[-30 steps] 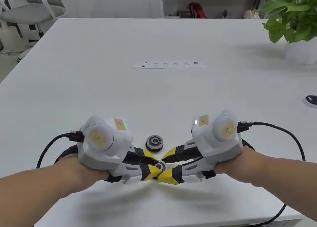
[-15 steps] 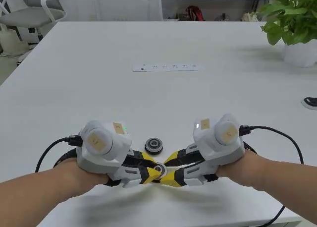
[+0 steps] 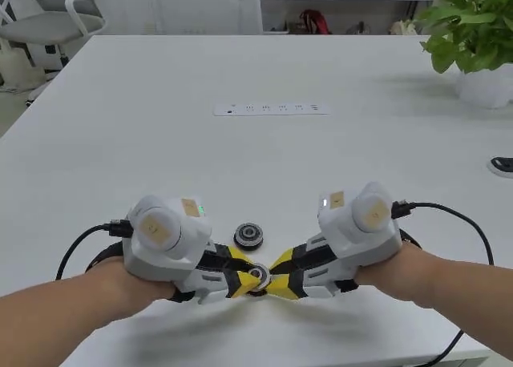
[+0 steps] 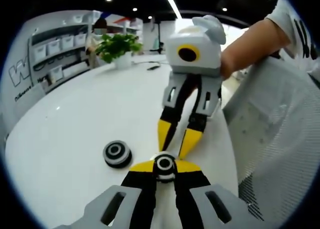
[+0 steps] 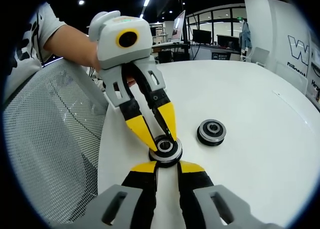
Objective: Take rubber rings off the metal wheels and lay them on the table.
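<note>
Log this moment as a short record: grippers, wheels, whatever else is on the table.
left gripper: shut on held wheel, near the table front edge
right gripper: shut on the same wheel, from the opposite side
loose wheel: flat on table just beyond, untouched
rings: dark outer band on both wheels
other items: power strip mid-table, potted plant far right

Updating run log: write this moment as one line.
left hand-held gripper: shut on wheel | right hand-held gripper: shut on wheel | second wheel: on table
</note>
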The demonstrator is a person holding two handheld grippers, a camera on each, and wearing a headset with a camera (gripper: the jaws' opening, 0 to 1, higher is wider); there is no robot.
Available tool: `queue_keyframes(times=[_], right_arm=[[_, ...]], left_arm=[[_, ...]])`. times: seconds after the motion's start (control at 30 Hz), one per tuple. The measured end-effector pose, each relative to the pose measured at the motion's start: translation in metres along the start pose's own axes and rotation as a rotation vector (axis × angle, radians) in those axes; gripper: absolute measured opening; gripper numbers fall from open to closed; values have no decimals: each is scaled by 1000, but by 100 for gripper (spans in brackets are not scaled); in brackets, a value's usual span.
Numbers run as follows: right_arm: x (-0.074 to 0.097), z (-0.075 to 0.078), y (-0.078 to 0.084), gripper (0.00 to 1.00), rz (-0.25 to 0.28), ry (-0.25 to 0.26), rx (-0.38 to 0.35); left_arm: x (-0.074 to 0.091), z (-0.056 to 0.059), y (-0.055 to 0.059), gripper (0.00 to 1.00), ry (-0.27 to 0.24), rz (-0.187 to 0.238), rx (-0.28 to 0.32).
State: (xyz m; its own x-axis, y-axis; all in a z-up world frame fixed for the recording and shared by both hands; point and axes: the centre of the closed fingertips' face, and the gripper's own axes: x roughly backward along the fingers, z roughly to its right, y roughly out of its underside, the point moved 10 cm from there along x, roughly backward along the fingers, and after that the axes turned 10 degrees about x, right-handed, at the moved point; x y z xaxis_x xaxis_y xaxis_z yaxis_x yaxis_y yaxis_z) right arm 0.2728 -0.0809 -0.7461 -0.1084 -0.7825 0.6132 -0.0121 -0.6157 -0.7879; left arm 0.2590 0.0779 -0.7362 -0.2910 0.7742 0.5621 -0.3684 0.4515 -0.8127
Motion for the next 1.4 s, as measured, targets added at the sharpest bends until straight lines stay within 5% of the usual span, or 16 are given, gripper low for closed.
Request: queue_keyframes(times=[0.83,1.4], right_arm=[[2,5,2,0,-39,13,-142],[8,12,1,0,64,44,-389]], left_arm=[[0,0,0,13,-7,-3,-5],[-1,1,-2,12,-26,-18,-17]])
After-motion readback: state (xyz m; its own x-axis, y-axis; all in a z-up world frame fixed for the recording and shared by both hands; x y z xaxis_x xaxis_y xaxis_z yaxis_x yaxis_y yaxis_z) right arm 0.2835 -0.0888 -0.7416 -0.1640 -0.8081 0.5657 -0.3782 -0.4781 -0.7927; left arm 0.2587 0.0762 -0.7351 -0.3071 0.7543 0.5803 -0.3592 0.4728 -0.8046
